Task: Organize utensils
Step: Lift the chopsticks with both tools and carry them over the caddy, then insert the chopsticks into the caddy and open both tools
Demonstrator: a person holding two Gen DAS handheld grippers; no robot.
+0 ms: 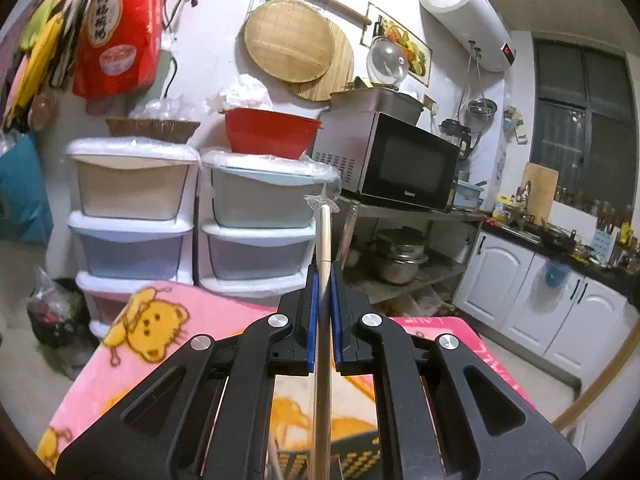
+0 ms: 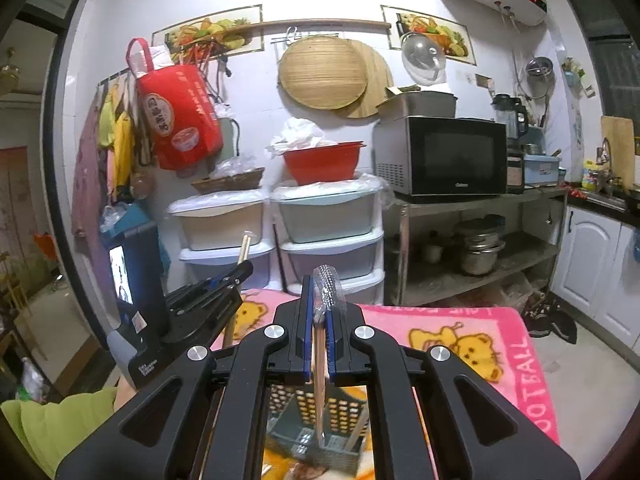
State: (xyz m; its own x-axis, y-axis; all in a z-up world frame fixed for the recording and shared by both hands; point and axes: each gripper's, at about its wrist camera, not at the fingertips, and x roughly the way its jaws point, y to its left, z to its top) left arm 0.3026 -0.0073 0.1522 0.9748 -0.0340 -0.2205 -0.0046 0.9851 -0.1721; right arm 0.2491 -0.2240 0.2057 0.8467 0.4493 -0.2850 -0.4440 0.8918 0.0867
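Left wrist view: left tongs clamped tight on a wooden chopstick, stick running lengthwise between the blue pads and poking out past the tips, a scrap of clear wrapper on its far end. Held along the finger line, probably so it can be slid end-first into a holder. Tongs are up off the bench, which is covered by a pink cartoon blanket.

Right wrist view: right tongs also closed, gripping a clear plastic utensil with a toothed edge; fork or spoon, cannot tell. Its shaft runs back between the pads, head sticking out at the tips. Below and behind these tongs sits a perforated basket on the blanket near the bench's near edge, with a couple of sticks standing in it; likely the sorting spot. Left tongs show at left of this view, chopstick angled up, well apart from the right pair.

Judgement: both items lifted, neither placed yet; basket lies underneath, not ahead of the tips.
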